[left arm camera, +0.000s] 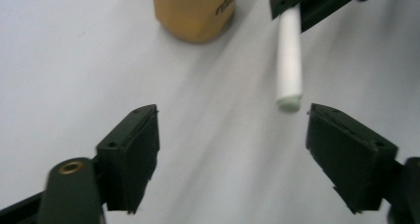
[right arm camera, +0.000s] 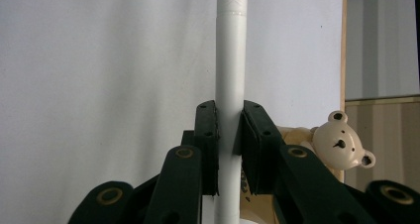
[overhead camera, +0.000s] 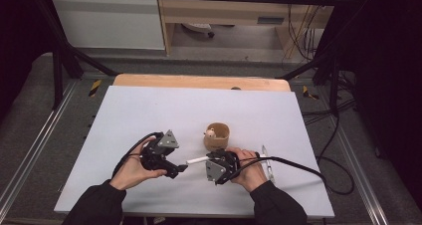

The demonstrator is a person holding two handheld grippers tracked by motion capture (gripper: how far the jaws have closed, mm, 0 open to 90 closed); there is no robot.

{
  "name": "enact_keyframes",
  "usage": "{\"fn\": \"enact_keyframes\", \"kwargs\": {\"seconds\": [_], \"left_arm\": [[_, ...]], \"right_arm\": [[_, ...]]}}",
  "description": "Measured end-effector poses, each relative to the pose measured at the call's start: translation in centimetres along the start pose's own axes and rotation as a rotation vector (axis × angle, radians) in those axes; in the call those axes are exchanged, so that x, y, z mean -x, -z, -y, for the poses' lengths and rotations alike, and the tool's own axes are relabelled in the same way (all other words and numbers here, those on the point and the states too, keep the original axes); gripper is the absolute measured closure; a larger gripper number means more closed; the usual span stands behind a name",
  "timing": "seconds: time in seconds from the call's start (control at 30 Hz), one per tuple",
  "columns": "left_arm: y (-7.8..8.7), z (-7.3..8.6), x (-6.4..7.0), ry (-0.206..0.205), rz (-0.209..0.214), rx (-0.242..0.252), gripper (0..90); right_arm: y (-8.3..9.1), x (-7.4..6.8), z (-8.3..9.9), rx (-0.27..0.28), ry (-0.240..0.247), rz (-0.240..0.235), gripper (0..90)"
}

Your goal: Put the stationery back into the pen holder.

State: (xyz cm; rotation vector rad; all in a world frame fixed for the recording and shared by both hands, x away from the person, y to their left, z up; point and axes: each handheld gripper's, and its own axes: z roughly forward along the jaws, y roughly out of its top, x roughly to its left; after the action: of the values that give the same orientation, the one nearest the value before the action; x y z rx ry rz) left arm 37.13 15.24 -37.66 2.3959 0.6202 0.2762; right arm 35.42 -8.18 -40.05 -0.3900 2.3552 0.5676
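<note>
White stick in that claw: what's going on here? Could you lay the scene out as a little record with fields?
Held thing: white pen, clamped in the right claw
Left claw: open, facing the pen's free end, not touching it
Cup: tan holder with a small bear figure on it, standing just beyond the right claw
Surface: pale table sheet
Also there: another slim pen-like thing lying by the right hand

The high view looks forward and down on the whole table [overhead camera: 149,110] from the person's side. The left gripper view sits low and close over the tabletop, facing the white pen [left arm camera: 289,60] and tan cup [left arm camera: 194,11]. The right gripper view looks along that same pen [right arm camera: 231,60], very near, cup beside.
</note>
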Motion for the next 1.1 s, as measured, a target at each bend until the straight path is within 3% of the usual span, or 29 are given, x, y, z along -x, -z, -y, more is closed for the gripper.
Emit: {"fn": "enact_keyframes", "kwargs": {"seconds": [0.3, 0.53, 0.63, 0.73, 1.1], "left_arm": [[0.9, 3.3, -1.1, 0.071, -0.076, 0.043, 6.7], [1.3, 6.1, -2.1, 0.144, -0.132, 0.066, 5.3], [1.5, 7.1, -2.5, 0.175, -0.154, 0.081, 5.1], [1.6, 8.0, -2.9, 0.207, -0.168, 0.093, 4.9], [2.5, 10.9, -3.8, 0.274, -0.225, 0.121, 4.5]], "right_arm": [[0.5, 0.6, 0.2, 0.000, -0.045, 0.010, 78.7], [1.3, 1.2, 1.0, 0.021, -0.157, 0.017, 78.7], [1.6, 1.6, 1.4, 0.032, -0.230, 0.018, 78.7], [2.1, 1.9, 1.8, 0.053, -0.333, 0.012, 78.7], [3.7, 3.1, 3.5, 0.103, -0.658, 0.026, 78.8]]}}
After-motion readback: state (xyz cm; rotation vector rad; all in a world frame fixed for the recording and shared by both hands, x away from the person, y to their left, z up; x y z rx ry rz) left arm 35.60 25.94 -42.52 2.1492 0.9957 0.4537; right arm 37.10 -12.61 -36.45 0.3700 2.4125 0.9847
